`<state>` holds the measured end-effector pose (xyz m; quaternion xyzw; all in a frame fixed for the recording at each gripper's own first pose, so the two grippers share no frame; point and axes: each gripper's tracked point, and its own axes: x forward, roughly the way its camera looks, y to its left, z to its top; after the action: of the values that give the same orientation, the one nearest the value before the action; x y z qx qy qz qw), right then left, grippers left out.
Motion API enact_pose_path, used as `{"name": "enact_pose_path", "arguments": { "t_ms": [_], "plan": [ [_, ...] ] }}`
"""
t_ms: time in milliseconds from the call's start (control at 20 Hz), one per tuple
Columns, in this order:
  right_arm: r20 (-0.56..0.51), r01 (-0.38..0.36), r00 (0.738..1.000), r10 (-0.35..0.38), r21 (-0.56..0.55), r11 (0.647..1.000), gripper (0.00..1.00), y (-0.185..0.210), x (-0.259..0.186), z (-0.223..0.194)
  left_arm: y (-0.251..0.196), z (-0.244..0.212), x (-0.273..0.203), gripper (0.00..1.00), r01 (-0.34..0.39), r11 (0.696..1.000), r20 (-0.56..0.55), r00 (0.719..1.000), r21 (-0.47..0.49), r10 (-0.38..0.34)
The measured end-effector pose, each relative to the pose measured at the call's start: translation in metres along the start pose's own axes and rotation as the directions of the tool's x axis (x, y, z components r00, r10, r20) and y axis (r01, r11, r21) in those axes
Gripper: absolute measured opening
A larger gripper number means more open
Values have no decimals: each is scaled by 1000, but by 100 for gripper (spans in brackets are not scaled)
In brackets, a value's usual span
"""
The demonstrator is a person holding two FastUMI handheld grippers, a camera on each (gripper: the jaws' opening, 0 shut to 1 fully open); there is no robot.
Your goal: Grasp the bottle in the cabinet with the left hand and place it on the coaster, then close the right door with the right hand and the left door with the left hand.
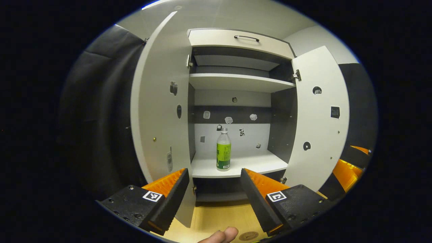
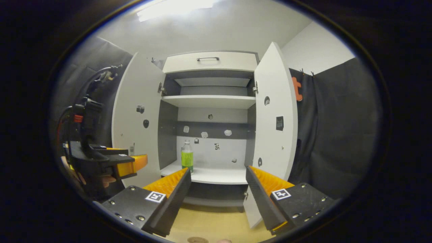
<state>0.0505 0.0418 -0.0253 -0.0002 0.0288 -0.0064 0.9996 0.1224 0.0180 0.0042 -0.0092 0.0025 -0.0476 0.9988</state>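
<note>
A clear bottle (image 1: 223, 148) with a green label and a pale cap stands upright on the cabinet's lower shelf (image 1: 256, 163), towards its front. My left gripper (image 1: 214, 195) is open and empty, short of the shelf with the bottle centred beyond its fingers. Both doors stand wide open: the left door (image 1: 158, 111) and the right door (image 1: 317, 118). In the right gripper view the bottle (image 2: 187, 156) is at the shelf's left part, and my right gripper (image 2: 217, 195) is open and empty in front of the cabinet. A round coaster (image 1: 248, 236) lies on the wooden surface below.
The cabinet has an upper shelf (image 1: 236, 82) and a top drawer with a handle (image 1: 246, 37). A fingertip (image 1: 222, 235) shows beside the coaster. The left gripper (image 2: 136, 158), held by a hand, sits left of the left door (image 2: 136, 125). Black cloth hangs on both sides.
</note>
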Motion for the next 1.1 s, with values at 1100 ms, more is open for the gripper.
{"name": "enact_pose_path", "arguments": {
  "t_ms": [1100],
  "plan": [
    [-49,81,995,-82,-25,996,99,-48,55,-25,-9,-30,217,97,16,1000,-6,1000,-22,-16]
  ]
}}
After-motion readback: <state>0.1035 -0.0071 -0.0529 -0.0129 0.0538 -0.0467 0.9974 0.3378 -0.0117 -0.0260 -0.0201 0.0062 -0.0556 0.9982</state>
